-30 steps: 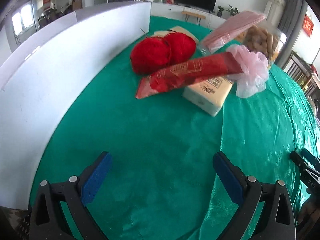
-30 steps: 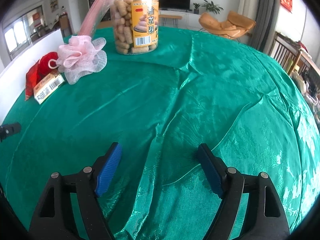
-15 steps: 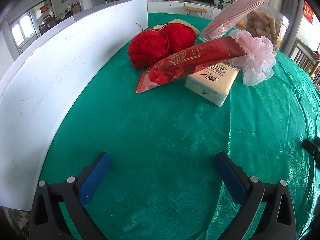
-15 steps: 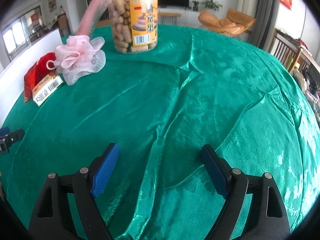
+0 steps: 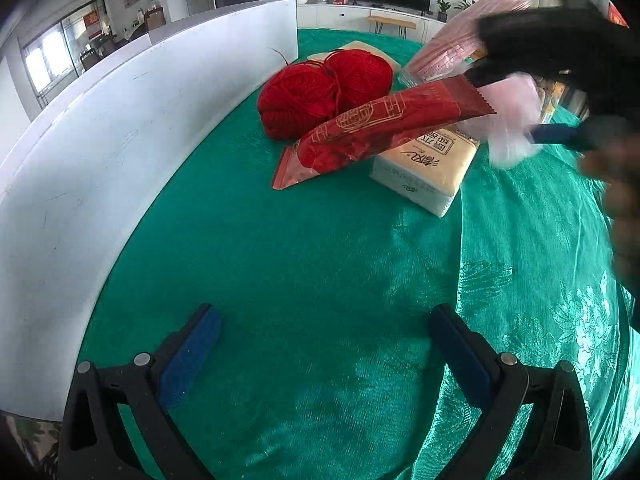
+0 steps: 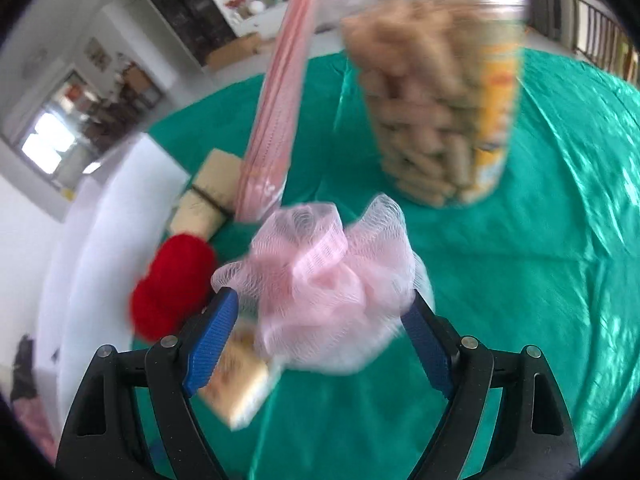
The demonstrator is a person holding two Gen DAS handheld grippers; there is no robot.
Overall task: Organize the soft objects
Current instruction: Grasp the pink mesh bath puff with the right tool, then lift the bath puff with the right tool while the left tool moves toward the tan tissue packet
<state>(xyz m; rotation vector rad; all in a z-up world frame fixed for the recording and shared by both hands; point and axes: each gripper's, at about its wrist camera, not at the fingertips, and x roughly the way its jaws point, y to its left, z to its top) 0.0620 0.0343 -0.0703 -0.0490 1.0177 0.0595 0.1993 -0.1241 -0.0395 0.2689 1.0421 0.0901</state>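
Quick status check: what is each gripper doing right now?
Left gripper: open, empty, above the green tablecloth.
Right gripper: open, jaws either side of the pink mesh pouf, not clamped on it.

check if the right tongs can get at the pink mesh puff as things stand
Probably yes: the right tongs stand open with the pink mesh puff already between the pads, and nothing sits in front of it. The view is motion-blurred, so contact is unclear.
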